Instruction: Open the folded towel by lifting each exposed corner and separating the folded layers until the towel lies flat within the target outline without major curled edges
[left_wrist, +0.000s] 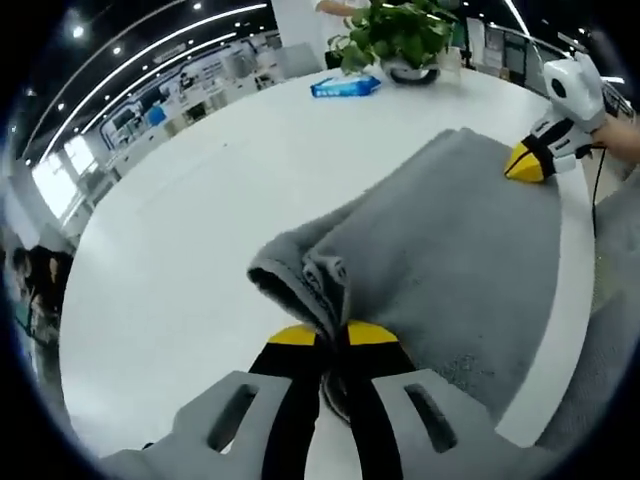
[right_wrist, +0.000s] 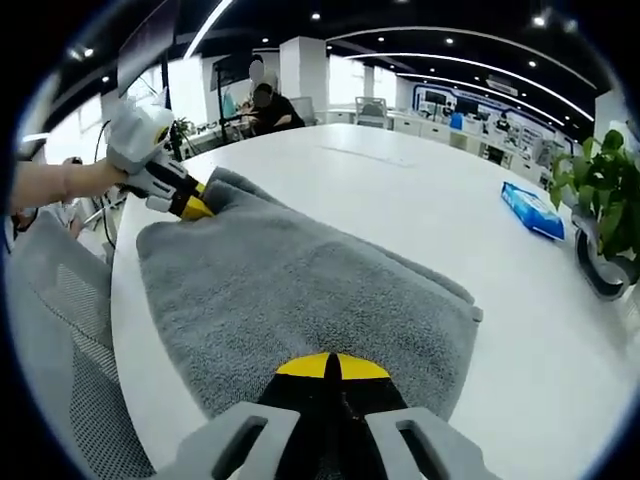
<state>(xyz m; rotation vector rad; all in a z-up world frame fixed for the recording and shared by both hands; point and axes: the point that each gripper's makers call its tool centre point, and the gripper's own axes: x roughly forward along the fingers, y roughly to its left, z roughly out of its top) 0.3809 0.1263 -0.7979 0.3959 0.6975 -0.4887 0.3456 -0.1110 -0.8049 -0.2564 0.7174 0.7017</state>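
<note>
A grey towel (left_wrist: 450, 250) lies folded on the white round table (left_wrist: 200, 220). My left gripper (left_wrist: 333, 335) is shut on a bunched corner of the towel, which rises in thick folds just above its yellow tips. In the left gripper view the right gripper (left_wrist: 527, 165) rests at the towel's far corner. In the right gripper view my right gripper (right_wrist: 332, 368) is shut, its yellow tips pinching the near edge of the grey towel (right_wrist: 290, 290). The left gripper (right_wrist: 190, 207) shows at the far left corner, held by a hand (right_wrist: 60, 185).
A potted green plant (left_wrist: 400, 40) and a blue packet (left_wrist: 345, 87) stand at the table's far side; both show at the right in the right gripper view, plant (right_wrist: 605, 220), packet (right_wrist: 535, 210). A grey mesh chair (right_wrist: 60, 330) sits beside the table edge. A person (right_wrist: 265, 105) sits beyond.
</note>
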